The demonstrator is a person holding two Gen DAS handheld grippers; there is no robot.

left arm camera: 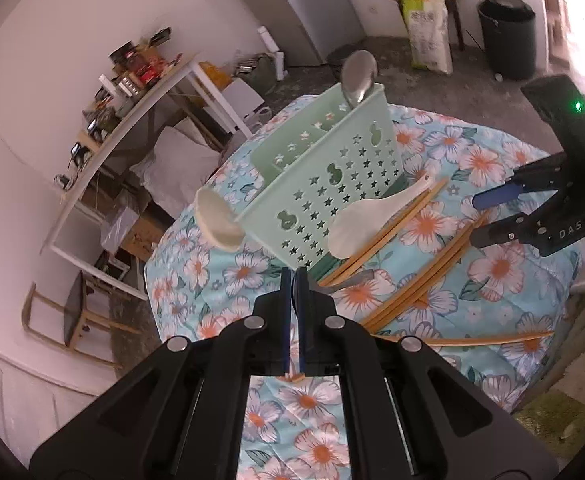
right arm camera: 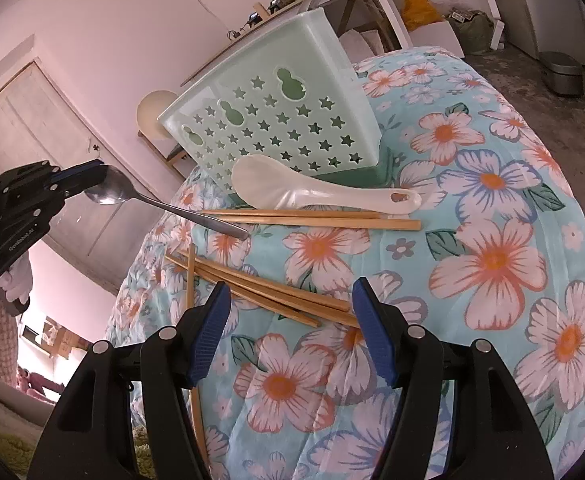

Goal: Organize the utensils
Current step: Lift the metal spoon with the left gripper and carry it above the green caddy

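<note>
A mint-green utensil holder (left arm camera: 324, 176) (right arm camera: 276, 120) with star holes stands on the floral table. It holds a metal spoon (left arm camera: 358, 76) and a white spoon (left arm camera: 218, 220). A white ceramic spoon (right arm camera: 324, 192) (left arm camera: 372, 216) lies in front of it, beside several wooden chopsticks (right arm camera: 312, 218) (left arm camera: 412, 292). My left gripper (left arm camera: 292, 276) (right arm camera: 86, 178) is shut on the bowl of a metal spoon (right arm camera: 172, 208), lifted off the table at the left edge. My right gripper (right arm camera: 288, 300) (left arm camera: 480, 220) is open over a pile of chopsticks (right arm camera: 268, 292).
The round table has a blue floral cloth (right arm camera: 492, 256). One chopstick (left arm camera: 472, 340) lies apart near the front edge. A white shelf (left arm camera: 132, 128) with clutter stands by the wall; a black bin (left arm camera: 506, 36) is on the floor behind.
</note>
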